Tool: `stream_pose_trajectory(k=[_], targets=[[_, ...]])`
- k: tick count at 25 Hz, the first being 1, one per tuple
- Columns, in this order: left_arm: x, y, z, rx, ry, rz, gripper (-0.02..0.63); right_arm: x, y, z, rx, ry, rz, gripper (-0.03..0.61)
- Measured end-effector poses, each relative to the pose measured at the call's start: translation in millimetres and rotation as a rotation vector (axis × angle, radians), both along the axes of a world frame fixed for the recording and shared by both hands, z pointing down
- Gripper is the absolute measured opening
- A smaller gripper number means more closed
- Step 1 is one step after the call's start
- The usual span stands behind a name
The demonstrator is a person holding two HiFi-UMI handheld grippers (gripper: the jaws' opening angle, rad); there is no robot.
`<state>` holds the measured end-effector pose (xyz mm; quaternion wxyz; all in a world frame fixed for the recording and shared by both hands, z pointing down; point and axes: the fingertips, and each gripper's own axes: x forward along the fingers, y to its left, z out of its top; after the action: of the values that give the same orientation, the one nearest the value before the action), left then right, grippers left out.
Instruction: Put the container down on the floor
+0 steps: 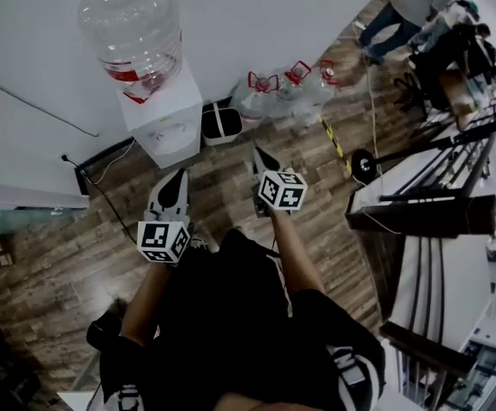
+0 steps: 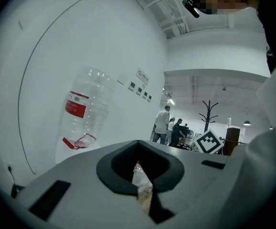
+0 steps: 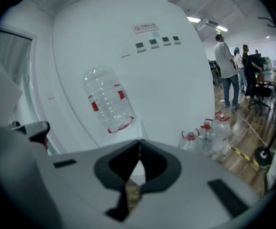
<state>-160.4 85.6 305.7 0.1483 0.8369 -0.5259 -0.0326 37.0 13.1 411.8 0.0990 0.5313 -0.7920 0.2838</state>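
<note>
Both claws are closed with nothing in them: left gripper [image 1: 177, 178] and right gripper [image 1: 259, 157] sit side by side above the wood floor [image 1: 59, 255]. The big water jug [image 1: 132, 24], probably the container, sits atop the white dispenser [image 1: 166, 122] by the wall.

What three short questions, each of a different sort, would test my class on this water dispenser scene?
1. True or false: the large water bottle sits neck-down on the white dispenser.
2. The right gripper is: A open; B shut and empty; C shut on a jug.
3. Fill in: the red-handled water jugs stand on the ____ by the wall.
Key: 1 true; 2 B; 3 floor.
</note>
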Motion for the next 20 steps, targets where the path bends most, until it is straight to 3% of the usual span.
stream_pose_trajectory(k=[6, 11, 20], targets=[[27, 12, -11, 0.020, -0.026, -0.014, 0.028, 21, 49, -34, 0.086, -0.036, -0.010, 0.034], [52, 18, -15, 0.049, -0.038, -0.025, 0.028, 32, 84, -54, 0.150, 0.022, 0.002, 0.034], [71, 26, -4, 0.021, -0.021, -0.031, 0.028, 29, 123, -62, 0.169, 0.048, -0.042, 0.034]])
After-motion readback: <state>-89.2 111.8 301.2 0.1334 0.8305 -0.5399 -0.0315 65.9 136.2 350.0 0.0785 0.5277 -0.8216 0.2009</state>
